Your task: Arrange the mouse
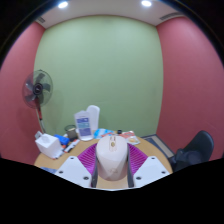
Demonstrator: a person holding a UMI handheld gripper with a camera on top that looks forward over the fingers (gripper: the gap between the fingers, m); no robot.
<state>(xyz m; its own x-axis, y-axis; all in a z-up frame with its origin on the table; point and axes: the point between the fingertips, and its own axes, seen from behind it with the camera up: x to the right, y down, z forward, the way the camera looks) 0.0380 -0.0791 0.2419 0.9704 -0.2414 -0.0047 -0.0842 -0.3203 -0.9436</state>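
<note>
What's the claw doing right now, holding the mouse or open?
Claw: closed on the mouse, both pink pads pressing its sides, above the table.

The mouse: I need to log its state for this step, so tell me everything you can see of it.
The mouse is pale beige or off-white, with a smooth, plastic-looking rounded shell. It sits lengthwise between the gripper fingers, its far end pointing away, above the wooden table. The striped pink pads flank both its sides and appear to press on it. No cable, buttons or wheel can be made out.
</note>
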